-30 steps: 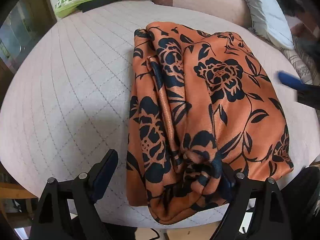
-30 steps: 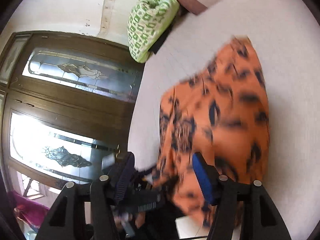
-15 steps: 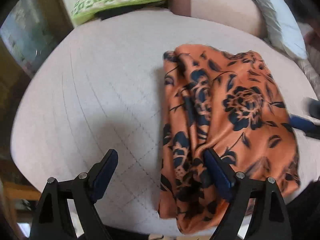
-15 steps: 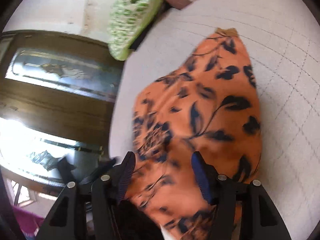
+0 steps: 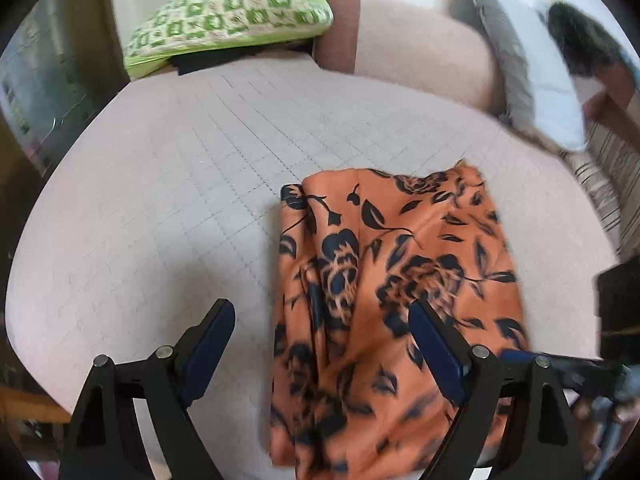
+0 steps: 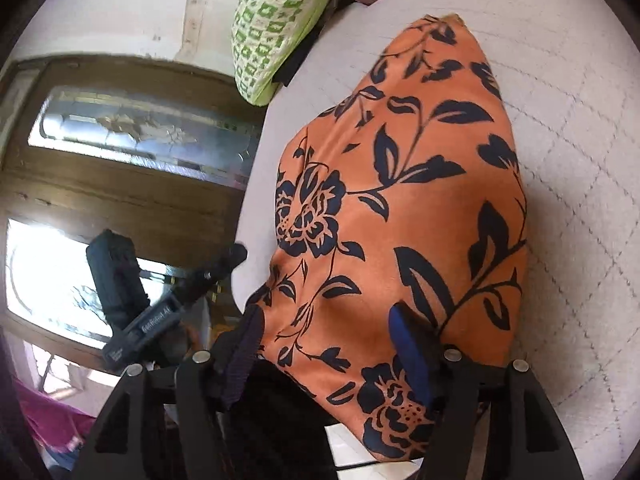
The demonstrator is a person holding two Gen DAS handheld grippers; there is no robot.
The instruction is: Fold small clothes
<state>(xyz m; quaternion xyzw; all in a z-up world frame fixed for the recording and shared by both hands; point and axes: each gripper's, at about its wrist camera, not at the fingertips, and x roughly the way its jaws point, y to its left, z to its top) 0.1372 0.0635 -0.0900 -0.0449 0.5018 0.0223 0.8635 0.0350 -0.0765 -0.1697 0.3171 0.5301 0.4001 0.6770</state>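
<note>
An orange garment with a dark blue flower print (image 5: 384,280) lies folded into a rough rectangle on the quilted beige cushion (image 5: 160,220). My left gripper (image 5: 322,348) hovers open above the cloth's left edge, with nothing pinched between its fingers. In the right wrist view the same garment (image 6: 400,200) fills the middle. My right gripper (image 6: 326,354) is low at its near edge and its jaws are opening. The cloth lies between and under them, and the right finger (image 6: 408,352) rests over the fabric without the pads pressing it.
A green-and-white patterned pillow (image 5: 228,20) lies at the cushion's far left edge beside a padded backrest (image 5: 420,48). A grey-and-white pillow (image 5: 532,76) leans at the far right. A dark wooden door with glass panes (image 6: 120,184) stands beyond the cushion's edge.
My left gripper has lifted up and back from the bunched near end of the cloth, which now looks flatter. My right gripper has sunk closer to the cloth's near edge.
</note>
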